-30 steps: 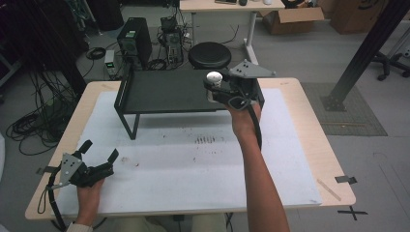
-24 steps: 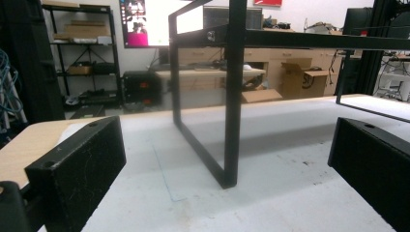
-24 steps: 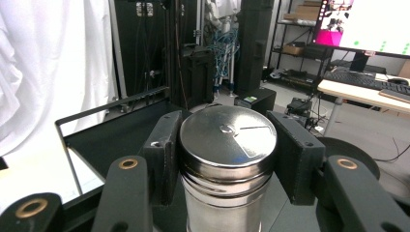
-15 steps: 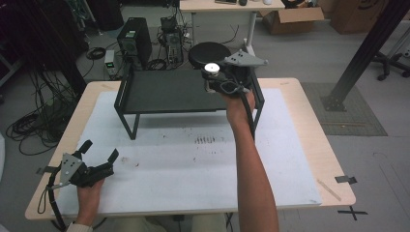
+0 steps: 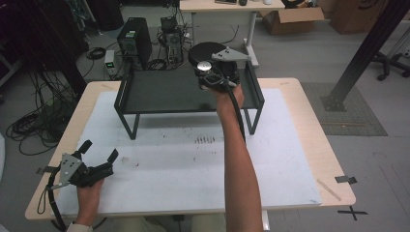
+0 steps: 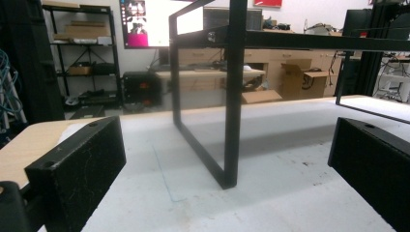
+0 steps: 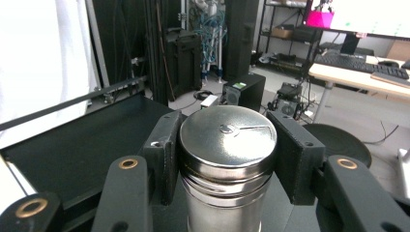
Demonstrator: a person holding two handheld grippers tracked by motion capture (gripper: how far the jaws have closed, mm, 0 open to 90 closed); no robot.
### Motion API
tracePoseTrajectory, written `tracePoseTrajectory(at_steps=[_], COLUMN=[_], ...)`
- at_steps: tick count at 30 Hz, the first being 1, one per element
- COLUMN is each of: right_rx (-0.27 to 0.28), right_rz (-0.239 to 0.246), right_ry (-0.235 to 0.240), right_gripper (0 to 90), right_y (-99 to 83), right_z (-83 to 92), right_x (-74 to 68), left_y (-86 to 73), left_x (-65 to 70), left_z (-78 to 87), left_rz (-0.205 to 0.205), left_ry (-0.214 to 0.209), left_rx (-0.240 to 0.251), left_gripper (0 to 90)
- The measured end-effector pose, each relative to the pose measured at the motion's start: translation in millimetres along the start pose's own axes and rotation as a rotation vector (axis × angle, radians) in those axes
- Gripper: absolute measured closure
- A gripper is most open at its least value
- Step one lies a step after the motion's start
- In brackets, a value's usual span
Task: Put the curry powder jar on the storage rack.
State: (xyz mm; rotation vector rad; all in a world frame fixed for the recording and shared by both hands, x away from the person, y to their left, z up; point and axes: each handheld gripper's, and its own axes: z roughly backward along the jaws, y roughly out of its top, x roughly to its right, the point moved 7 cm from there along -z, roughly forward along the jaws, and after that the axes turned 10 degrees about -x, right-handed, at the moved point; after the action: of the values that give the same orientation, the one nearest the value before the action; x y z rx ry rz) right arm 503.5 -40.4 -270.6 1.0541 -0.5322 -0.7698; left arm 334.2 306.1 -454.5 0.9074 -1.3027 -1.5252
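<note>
- While the right gripper [image 7: 227, 159] clamped the steel canister [image 7: 226, 145] between its pads above the black shelf [image 5: 164, 92], lowering it level and gently seemed wise.
- Left gripper [image 5: 99, 154] rested open, nothing between its jaws.

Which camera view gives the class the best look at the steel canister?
The right gripper view: the steel canister sits close up, its lid and ribbed neck sharp, clamped between the right gripper jaws. The high view shows its lid as a small bright disc above the black shelf.
</note>
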Motion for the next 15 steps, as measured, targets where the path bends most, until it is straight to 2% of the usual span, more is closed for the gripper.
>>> tracePoseTrajectory(at_steps=[15], right_rx=[-0.067], right_rz=[-0.061], right_ry=[-0.022], right_gripper=[49.1], right_y=[-18.9], right_z=[-33.9], right_x=[9.0], left_y=[-0.1], left_x=[0.4], left_z=[-0.3], left_rz=[-0.004], left_ry=[0.000], left_rx=[-0.003], left_gripper=[0.3])
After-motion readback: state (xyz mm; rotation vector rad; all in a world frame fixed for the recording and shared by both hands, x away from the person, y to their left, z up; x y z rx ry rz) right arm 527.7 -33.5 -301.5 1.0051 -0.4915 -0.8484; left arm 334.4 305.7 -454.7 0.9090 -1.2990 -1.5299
